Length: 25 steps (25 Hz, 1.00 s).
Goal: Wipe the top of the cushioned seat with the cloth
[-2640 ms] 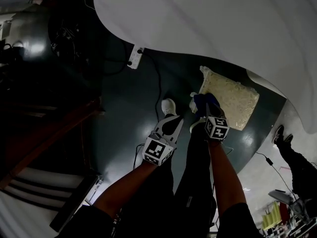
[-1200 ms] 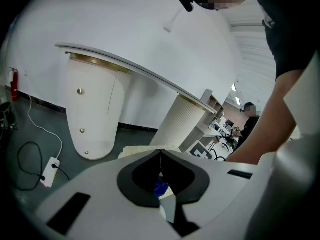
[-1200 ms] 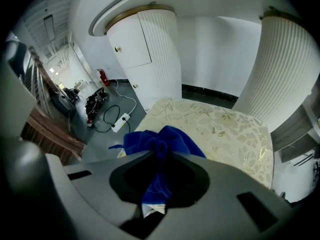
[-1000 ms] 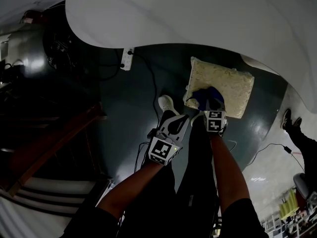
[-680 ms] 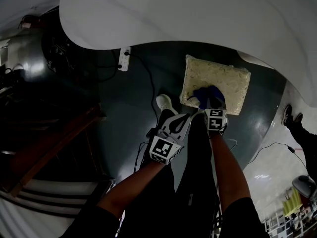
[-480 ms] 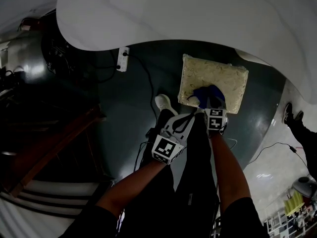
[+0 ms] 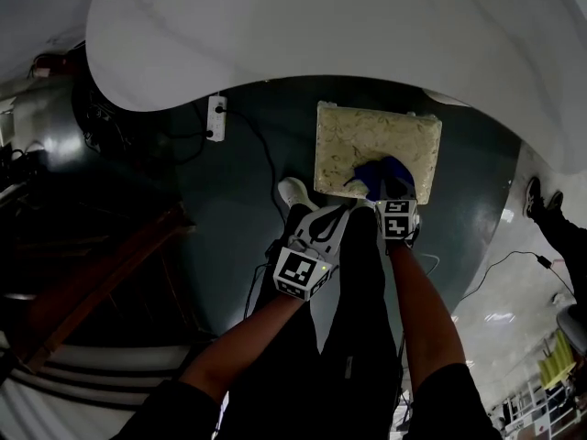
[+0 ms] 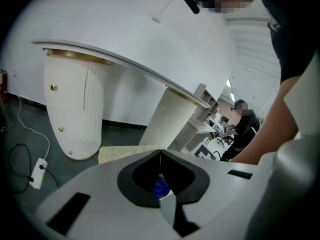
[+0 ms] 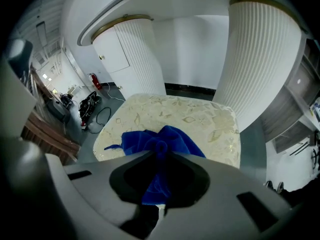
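I saw the cushioned seat (image 7: pixel 367 134), cream and patterned, at the upper centre of the head view, on the dark floor (image 7: pixel 238 209). My right gripper (image 7: pixel 389 191) was clamped on a bunched blue cloth (image 7: pixel 376 172), which rested on the seat's lower right part. My left gripper (image 7: pixel 341 211) hung at lower left of it, jaws together and, as far as I could tell, empty. The cloth looked light, soft and floppy. I judged a pinch on its gathered middle best, so loose folds would drag flat across yielding padding.

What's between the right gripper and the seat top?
The blue cloth, pinched in the right gripper and resting on the seat; the right gripper view shows it.
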{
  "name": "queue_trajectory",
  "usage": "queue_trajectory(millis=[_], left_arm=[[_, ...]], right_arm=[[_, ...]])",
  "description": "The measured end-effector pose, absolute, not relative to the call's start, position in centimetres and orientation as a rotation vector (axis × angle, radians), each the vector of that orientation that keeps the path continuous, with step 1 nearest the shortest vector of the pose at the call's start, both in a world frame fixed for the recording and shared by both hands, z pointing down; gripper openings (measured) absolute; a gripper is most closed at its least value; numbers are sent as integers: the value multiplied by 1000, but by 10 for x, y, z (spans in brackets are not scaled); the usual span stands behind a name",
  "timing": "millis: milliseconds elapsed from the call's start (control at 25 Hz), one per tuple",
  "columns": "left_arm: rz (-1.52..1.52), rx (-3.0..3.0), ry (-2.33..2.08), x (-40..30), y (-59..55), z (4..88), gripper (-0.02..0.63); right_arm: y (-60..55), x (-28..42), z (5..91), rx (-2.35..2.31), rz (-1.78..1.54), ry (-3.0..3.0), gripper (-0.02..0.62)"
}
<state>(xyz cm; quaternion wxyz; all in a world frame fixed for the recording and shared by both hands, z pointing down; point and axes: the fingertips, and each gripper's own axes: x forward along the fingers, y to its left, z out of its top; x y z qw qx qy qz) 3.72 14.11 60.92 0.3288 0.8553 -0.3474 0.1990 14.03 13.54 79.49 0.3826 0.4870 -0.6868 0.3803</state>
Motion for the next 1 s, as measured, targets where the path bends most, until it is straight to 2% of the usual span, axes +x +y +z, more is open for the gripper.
queue_trajectory(millis=[1000], left_arm=[[575, 2239, -818, 112, 124, 594, 15]], right_arm=[[154, 219, 793, 1237, 986, -1776, 72]])
